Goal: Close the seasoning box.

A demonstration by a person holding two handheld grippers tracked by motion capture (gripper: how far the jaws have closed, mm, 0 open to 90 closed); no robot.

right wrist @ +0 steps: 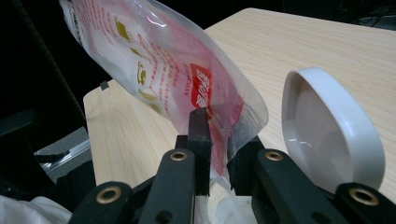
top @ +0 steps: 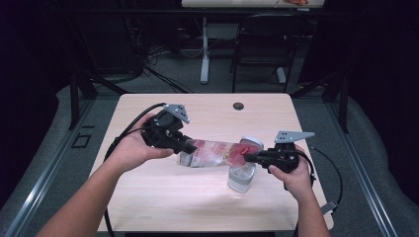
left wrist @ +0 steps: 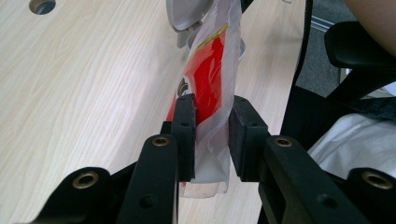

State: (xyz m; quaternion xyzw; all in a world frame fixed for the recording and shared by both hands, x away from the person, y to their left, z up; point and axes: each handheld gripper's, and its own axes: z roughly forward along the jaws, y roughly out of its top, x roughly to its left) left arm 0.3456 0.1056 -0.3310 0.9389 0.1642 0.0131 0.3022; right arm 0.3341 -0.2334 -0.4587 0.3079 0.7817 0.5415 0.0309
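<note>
Both grippers hold a red-and-clear plastic pouch (top: pixel 212 152) stretched level between them above the counter (top: pixel 148 197): the left gripper (top: pixel 184 145) clamps its 9 o'clock end, the right gripper (top: pixel 251 158) its 3 o'clock end. That end hangs over an open clear jar (top: pixel 241 177) with its flip lid (right wrist: pixel 327 135) raised. Judging by this, pouring has not visibly begun; tilting and emptying remain.

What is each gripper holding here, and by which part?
Both hold the plastic bag: left gripper clamps one end, right gripper the other, above the open container.
</note>
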